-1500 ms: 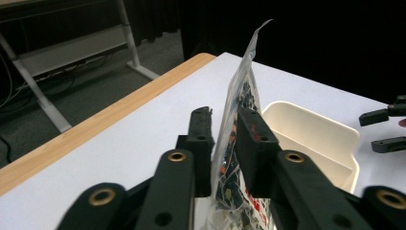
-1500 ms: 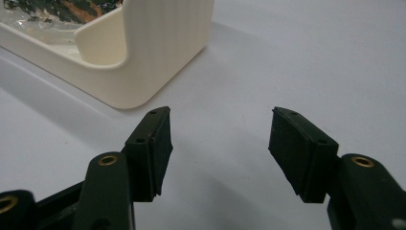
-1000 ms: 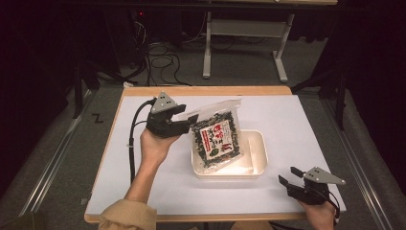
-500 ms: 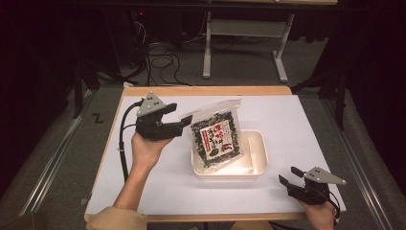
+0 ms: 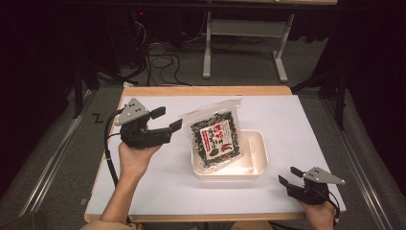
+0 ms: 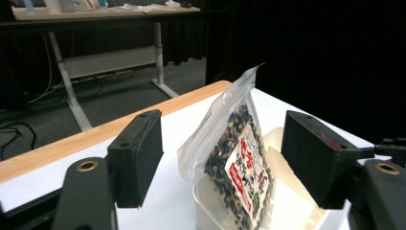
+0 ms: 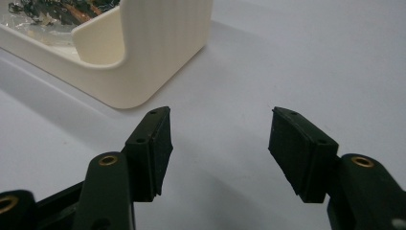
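Observation:
A clear bag of dark dried food with a red and white label (image 5: 215, 139) stands tilted in a cream plastic tray (image 5: 256, 163) mid-table, its top leaning out to the back left. My left gripper (image 5: 166, 119) hovers left of the bag, apart from it. Its jaws have just been opening and nothing is between them. In the left gripper view the bag (image 6: 234, 143) stands beyond the left gripper (image 6: 225, 158), with the tray (image 6: 287, 191) behind it. My right gripper (image 5: 289, 175) rests open near the front right corner. The right gripper view shows the right gripper (image 7: 225, 139) empty, facing the tray's corner (image 7: 143, 57).
The table has a white mat (image 5: 158, 191) with a wooden edge (image 5: 206, 90). A desk frame (image 5: 244, 33) and cables (image 5: 158, 52) stand on the floor behind it. Bare mat lies in front of the tray and along the back right.
The left gripper has drawn back to the left, away from the bag, with its jaws wider apart. The bag stays leaning in the tray. The right gripper has not moved.

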`<state>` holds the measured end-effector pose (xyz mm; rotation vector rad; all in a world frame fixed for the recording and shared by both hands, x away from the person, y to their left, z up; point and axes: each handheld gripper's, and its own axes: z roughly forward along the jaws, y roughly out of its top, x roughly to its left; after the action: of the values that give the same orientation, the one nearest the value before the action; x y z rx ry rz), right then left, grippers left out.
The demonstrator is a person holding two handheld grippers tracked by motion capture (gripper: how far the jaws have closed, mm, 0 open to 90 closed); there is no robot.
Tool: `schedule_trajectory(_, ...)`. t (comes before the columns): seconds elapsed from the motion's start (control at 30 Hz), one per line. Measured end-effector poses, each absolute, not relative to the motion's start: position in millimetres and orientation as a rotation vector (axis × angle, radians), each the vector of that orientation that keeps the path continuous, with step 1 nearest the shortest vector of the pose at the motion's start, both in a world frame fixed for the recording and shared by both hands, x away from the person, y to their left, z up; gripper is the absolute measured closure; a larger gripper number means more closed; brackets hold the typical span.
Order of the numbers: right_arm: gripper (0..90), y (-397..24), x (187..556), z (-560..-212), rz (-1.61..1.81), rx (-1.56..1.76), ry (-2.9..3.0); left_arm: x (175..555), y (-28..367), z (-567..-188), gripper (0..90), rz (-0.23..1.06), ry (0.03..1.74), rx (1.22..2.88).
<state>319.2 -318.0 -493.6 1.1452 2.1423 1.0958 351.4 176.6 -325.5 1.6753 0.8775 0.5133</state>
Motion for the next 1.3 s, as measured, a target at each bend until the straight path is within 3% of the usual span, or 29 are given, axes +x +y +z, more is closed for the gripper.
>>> schedule_trajectory(1.3,40.9,-318,320,-494,1.091,1.147,2.141,295,201,-369,28.7,0.511,1.05,1.658)
